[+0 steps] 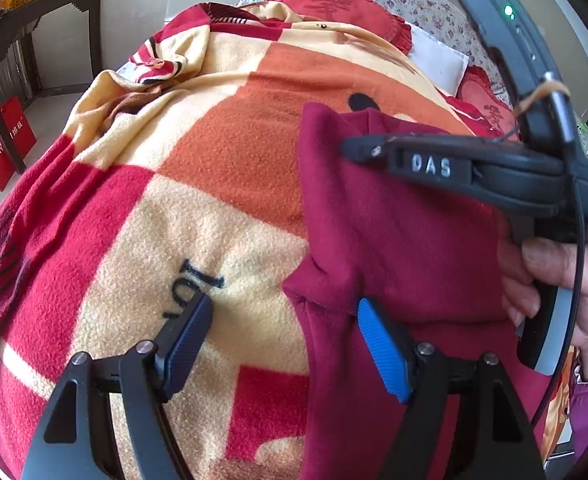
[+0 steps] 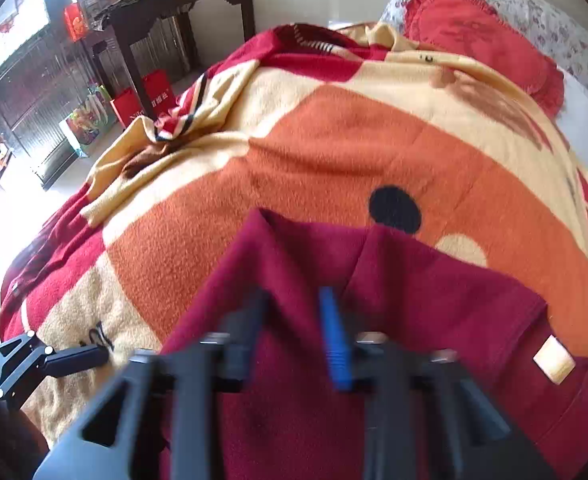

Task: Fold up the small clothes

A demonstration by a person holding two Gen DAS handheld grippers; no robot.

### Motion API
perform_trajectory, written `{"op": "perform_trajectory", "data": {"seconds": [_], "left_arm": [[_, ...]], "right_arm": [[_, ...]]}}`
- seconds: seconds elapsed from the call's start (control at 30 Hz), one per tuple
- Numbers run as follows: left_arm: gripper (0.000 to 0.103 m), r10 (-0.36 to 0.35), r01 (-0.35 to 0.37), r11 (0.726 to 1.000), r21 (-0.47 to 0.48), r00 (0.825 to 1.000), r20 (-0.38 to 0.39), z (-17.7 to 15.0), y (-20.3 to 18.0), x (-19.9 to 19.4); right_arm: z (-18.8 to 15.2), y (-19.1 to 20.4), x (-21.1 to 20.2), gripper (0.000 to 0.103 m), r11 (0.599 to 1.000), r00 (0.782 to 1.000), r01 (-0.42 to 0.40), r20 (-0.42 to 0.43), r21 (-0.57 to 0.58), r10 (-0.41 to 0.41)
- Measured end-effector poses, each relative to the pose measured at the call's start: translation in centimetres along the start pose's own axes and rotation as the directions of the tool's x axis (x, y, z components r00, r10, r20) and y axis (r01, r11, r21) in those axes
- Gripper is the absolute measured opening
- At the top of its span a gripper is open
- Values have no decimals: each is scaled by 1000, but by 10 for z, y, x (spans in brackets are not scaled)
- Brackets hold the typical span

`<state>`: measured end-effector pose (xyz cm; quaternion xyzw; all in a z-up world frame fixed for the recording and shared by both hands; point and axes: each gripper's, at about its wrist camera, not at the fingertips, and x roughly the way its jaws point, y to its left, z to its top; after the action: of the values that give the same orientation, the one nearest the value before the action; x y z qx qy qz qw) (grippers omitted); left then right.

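I see bare blanket (image 1: 222,152) across the left of the left wrist view. Garment (image 1: 394,240) lies right of centre, its left edge between my wide-open, empty left gripper (image 1: 282,344) fingers. Right gripper (image 2: 294,320): blurred, over the garment, grip unclear.

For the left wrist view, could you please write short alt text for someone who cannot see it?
A dark red garment lies on a checked fleece blanket covering a bed. The open left gripper hangs over the garment's left edge, while a hand holds the right gripper above it.
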<state>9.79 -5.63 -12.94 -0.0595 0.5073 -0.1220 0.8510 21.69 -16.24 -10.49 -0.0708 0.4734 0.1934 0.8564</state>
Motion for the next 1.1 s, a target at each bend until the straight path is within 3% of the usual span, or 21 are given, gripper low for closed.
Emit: {"op": "perform_trajectory", "data": {"seconds": [0.3,0.43,0.6,0.67,0.8,0.97,1.1], "left_arm": [[79,15,-15,1000,4,1000,0,0,-1,-3],[79,30,-30,1000,6,1000,9,1,-2,-10],[79,40,-41,999,18,998,41,4,-9,-22],[79,38,-39,999,19,998,42,4,-13,-23],[79,34,-35,999,26,999,22,1,-23,-27],[79,52,-53,998,26,998,31,-2,-29,-37],[79,57,-59,998,25,997,46,-5,-36,-45]], "right_arm": [[-2,0,8,0,998,1000,11,21,64,-13],[-12,-11,-29,10,989,998,-45,42,142,39],[-58,-24,-78,12,986,996,15,79,167,-29],[-82,-30,-80,12,981,997,43,50,191,-54],[-112,-41,-54,12,968,992,108,-93,225,-89],[-117,-44,-90,12,956,998,53,8,290,-58],[-129,-49,-111,13,951,996,77,26,298,-89]]}}
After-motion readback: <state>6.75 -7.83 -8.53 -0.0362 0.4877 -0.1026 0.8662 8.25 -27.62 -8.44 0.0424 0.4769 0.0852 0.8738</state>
